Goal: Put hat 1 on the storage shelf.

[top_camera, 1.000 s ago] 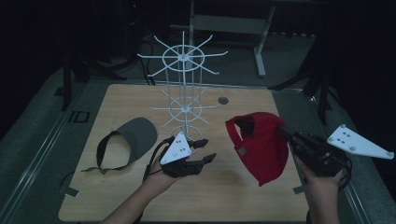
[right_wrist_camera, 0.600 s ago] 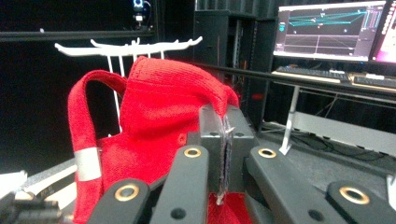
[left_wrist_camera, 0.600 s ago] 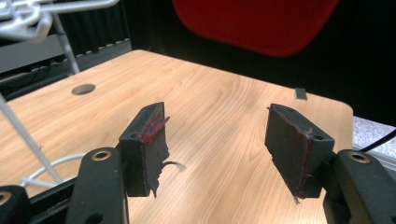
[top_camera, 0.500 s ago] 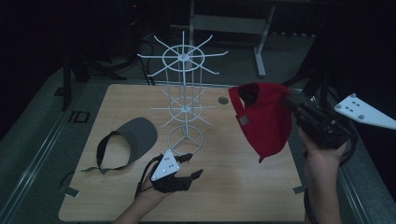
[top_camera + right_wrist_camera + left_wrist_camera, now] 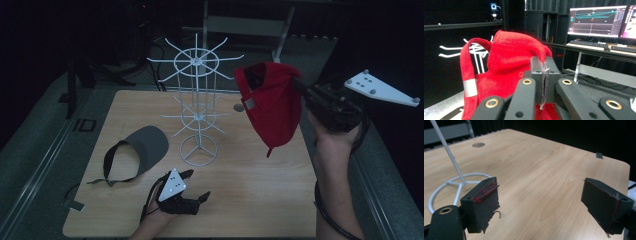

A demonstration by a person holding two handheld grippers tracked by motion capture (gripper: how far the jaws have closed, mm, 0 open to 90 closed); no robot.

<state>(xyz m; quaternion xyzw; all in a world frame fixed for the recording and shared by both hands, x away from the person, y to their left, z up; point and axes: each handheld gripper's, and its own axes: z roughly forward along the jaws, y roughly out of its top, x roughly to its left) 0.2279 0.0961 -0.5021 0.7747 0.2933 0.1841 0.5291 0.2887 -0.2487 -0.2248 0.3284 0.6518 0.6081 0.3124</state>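
My right gripper (image 5: pixel 296 84) is shut on the fabric of a red cap (image 5: pixel 272 107), which hangs in the air beside the top ring of a white wire rack (image 5: pixel 197 62). In the right gripper view the gripper (image 5: pixel 544 75) pinches the red cap (image 5: pixel 506 65) with the rack's hooks (image 5: pixel 477 51) behind. My left gripper (image 5: pixel 196 185) sits low at the table's front, by the rack's base. Its jaws have just been opening, and the gripper (image 5: pixel 544 205) stands open with bare wood between them. A grey visor (image 5: pixel 145 145) lies on the table at the left.
The wooden table (image 5: pixel 250 190) has a round cable hole (image 5: pixel 239 108) behind the rack. The rack's ring base (image 5: pixel 456 182) stands just left of my left jaws. Monitors (image 5: pixel 596 21) and a metal frame stand beyond the table. A bit of tape (image 5: pixel 75 204) lies off the left corner.
The right gripper has lifted the red cap off the table, up and back to the rack's top ring. The left gripper has sunk toward the table's front and its jaws have spread wider.
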